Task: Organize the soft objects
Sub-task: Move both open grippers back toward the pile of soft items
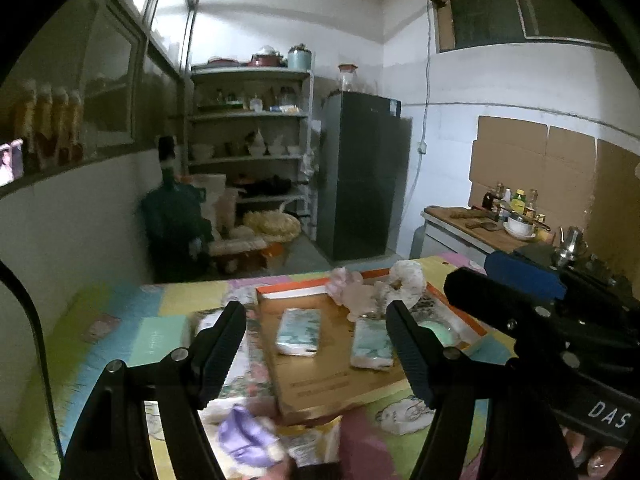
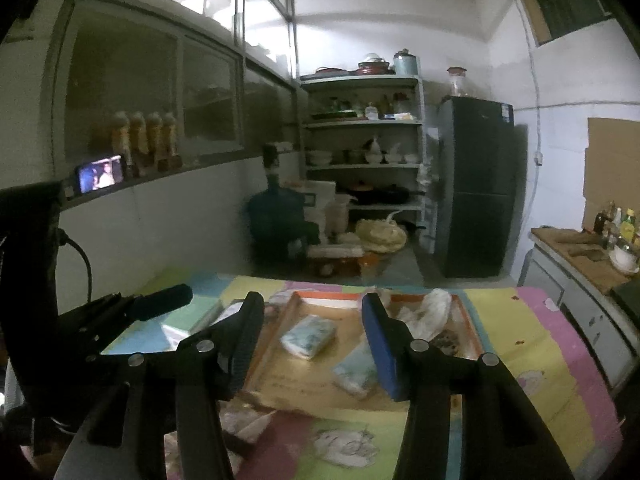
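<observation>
In the left wrist view, the left gripper [image 1: 316, 340] is seen at lower centre with its jaws spread wide and nothing held between them. Beyond it, a shallow cardboard tray [image 1: 320, 384] lies on a patterned mat [image 1: 132, 336]. 2 pale green tissue packs are laid in the tray, 1 at centre [image 1: 299, 331] and 1 just right of it [image 1: 371, 346], partly masked by the right-hand finger. A crumpled clear bag [image 1: 404, 280] is seen at the tray's far edge. A purple soft item [image 1: 244, 436], blurred, lies outside the tray at lower centre. The right gripper's body is seen at the right edge. In the right wrist view, the right gripper [image 2: 312, 340] is likewise spread and empty above the same tray [image 2: 280, 388], with 1 pack at centre [image 2: 308, 336] and the other [image 2: 354, 372] close to the blue-padded finger. It is judged that a loose item outside the tray is to be collected next. For a sound grasp, the jaws should be lowered around the item's bulk, closed gently until the fabric is gathered, and lifted clear before transfer into a bare part of the tray.
</observation>
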A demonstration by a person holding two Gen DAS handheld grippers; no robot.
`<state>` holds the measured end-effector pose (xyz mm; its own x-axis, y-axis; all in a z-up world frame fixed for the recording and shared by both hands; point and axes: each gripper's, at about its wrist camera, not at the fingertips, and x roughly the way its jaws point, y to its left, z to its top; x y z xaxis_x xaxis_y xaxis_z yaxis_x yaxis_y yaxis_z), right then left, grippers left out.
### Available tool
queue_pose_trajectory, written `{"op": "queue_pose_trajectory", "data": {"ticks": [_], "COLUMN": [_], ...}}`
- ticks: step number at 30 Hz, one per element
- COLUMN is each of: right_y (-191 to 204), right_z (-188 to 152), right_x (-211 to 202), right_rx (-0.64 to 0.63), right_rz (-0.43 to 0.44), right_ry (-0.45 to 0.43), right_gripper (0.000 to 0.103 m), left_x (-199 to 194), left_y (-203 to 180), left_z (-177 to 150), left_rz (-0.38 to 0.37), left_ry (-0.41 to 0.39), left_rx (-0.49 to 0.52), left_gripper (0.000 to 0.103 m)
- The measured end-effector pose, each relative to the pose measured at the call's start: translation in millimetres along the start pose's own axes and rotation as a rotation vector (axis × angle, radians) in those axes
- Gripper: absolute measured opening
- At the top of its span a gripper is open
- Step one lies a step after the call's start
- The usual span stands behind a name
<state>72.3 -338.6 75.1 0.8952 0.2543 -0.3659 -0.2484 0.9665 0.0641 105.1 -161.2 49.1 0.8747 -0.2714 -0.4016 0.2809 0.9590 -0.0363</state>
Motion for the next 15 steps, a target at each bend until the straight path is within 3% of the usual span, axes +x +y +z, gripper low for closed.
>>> {"op": "queue_pose_trajectory", "data": {"ticks": [8, 15], "right_y": [25.5, 43.0], "right_z": [-12.5, -20.6], "right_x": [-18.9, -32.1], "right_rx": [0.027, 0.036], "right_rz": [0.032, 0.066], "right_ry": [-0.012, -0.020], "right_gripper": [0.066, 0.067], "left_x": [-32.2, -54.8], "left_y": [14.6, 34.8], "left_z": [-13.3, -25.6], "left_rz": [0.003, 0.005], "left_ry": [-0.026, -0.049], "left_rx": [-0.006, -0.056], "left_gripper": [0.073, 0.078]}}
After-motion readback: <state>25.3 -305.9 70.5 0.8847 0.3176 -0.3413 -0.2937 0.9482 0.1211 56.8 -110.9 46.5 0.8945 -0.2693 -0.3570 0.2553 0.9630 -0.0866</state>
